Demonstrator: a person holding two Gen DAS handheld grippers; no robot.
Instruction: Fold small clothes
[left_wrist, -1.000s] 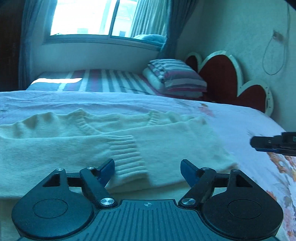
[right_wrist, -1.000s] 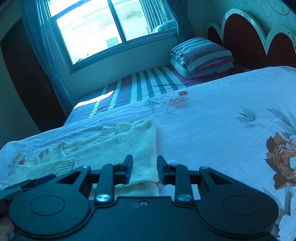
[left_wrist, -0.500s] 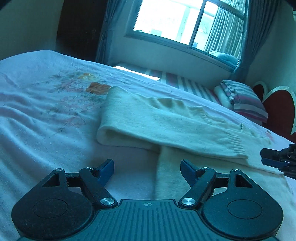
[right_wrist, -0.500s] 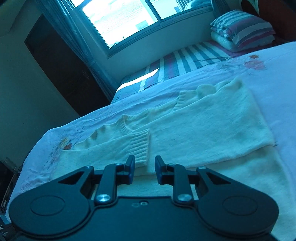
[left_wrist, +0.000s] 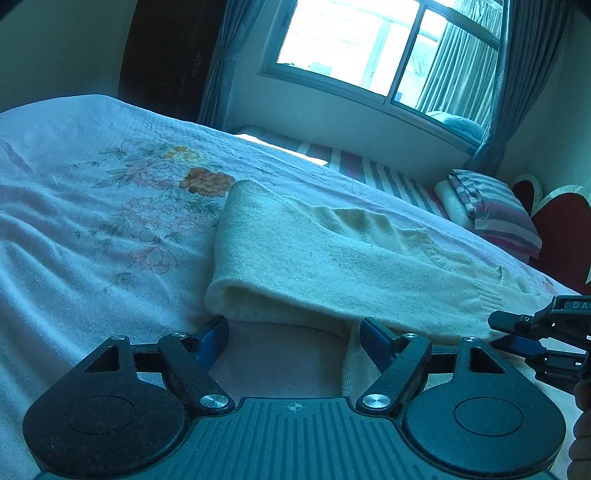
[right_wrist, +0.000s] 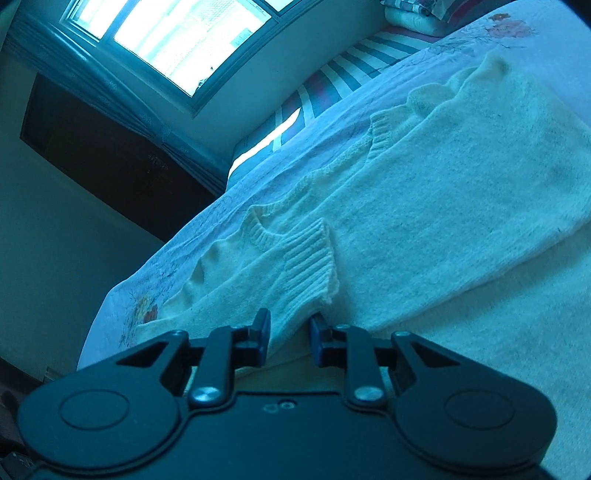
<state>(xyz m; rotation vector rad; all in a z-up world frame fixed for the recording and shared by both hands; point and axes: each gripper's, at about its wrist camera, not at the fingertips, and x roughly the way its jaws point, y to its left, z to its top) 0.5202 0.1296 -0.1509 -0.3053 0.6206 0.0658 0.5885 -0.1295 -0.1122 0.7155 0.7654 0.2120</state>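
Note:
A cream knit sweater (left_wrist: 332, 258) lies on the bed with its sleeves folded across the body. My left gripper (left_wrist: 294, 334) is open and empty, low at the sweater's folded left edge, its fingers straddling the fold. My right gripper (right_wrist: 289, 334) is open with a narrow gap, right at the near edge of the folded sleeve, just short of its ribbed cuff (right_wrist: 310, 258). It also shows in the left wrist view (left_wrist: 517, 330) at the right edge, by the sweater's near side.
The bed is covered by a pale floral sheet (left_wrist: 92, 221). A striped mattress (right_wrist: 332, 85) lies under the window beyond. Striped pillows (left_wrist: 487, 214) and a red heart-shaped headboard (left_wrist: 561, 229) are at the right. A dark door (right_wrist: 110, 155) stands at the left.
Both grippers swung left and lowered toward the sweater. The left one moved from the cuff to the folded left edge. The right one closed in on the folded sleeve and tilted.

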